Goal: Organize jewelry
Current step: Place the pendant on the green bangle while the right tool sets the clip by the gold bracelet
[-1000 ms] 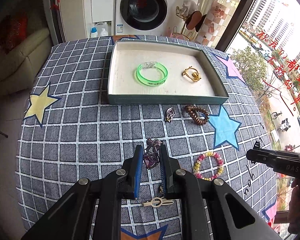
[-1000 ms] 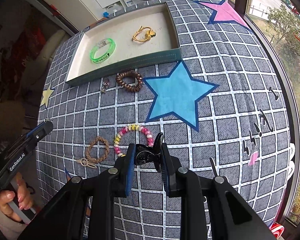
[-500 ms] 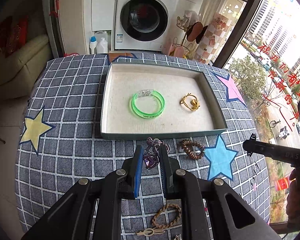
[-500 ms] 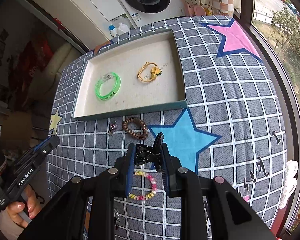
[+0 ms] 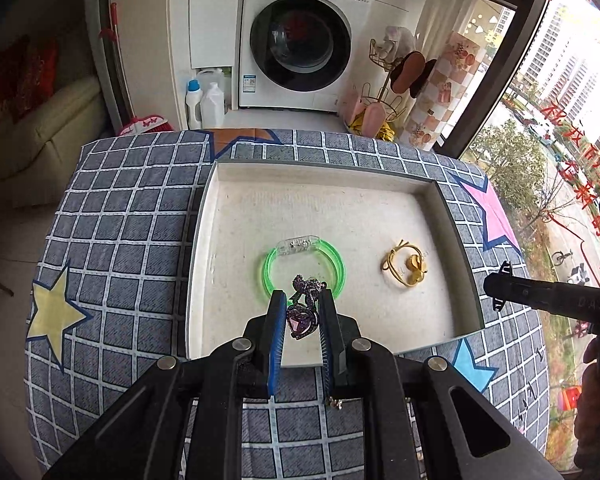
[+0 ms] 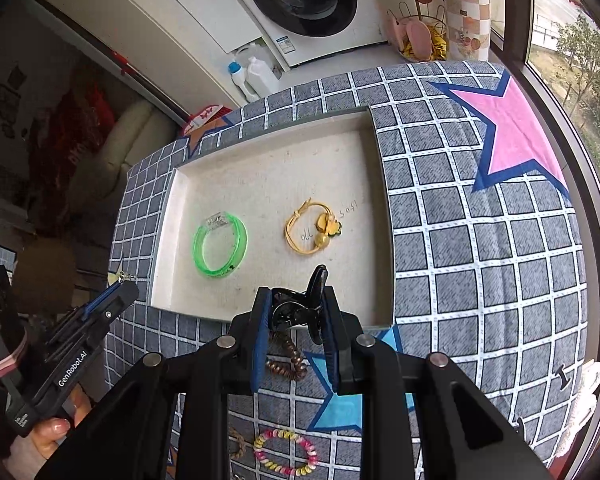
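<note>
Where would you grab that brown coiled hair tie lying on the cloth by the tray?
The brown coiled hair tie lies flat on the checked cloth, just outside the tray. Probably best to come straight down from above and pinch one side of the coil across its thickness, one finger inside the loop, one outside. Both tongs are full now.

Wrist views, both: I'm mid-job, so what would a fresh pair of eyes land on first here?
Probably the neon green bangle lying in the shallow white tray, with the yellow cord bracelet to its right. Next, each gripper's load: the left gripper pinches a purple heart pendant over the tray's near edge, and the right gripper clamps a black claw hair clip.
</note>
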Available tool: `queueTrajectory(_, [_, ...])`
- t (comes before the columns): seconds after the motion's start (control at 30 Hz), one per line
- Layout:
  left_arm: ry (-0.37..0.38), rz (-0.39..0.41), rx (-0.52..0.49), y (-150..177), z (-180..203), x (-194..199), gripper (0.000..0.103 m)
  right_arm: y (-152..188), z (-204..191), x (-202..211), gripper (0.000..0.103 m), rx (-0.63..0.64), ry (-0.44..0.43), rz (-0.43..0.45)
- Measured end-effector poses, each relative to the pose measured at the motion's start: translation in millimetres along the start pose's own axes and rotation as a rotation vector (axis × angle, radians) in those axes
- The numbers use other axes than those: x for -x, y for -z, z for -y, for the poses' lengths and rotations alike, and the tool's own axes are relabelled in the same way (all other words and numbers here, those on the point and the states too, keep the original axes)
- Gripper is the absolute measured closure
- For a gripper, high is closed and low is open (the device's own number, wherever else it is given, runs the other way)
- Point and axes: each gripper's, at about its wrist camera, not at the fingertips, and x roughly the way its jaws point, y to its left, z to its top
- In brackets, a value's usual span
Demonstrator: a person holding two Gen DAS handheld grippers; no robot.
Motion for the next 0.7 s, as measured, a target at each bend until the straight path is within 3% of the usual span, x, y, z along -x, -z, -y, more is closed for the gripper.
queueTrajectory(0.4, [-0.037,-0.047,-0.003,-21.6,2.2,-59.9,0.074,-46.1,-0.3,-44.9,0.077,0.046,0.028,-0.018])
queueTrajectory(0.7, [-0.078,-0.084,-0.022,-17.8,6.7,-84.7,0.074,-55.7,6.8,-70.3,0.077,0.062,0.046,-0.040])
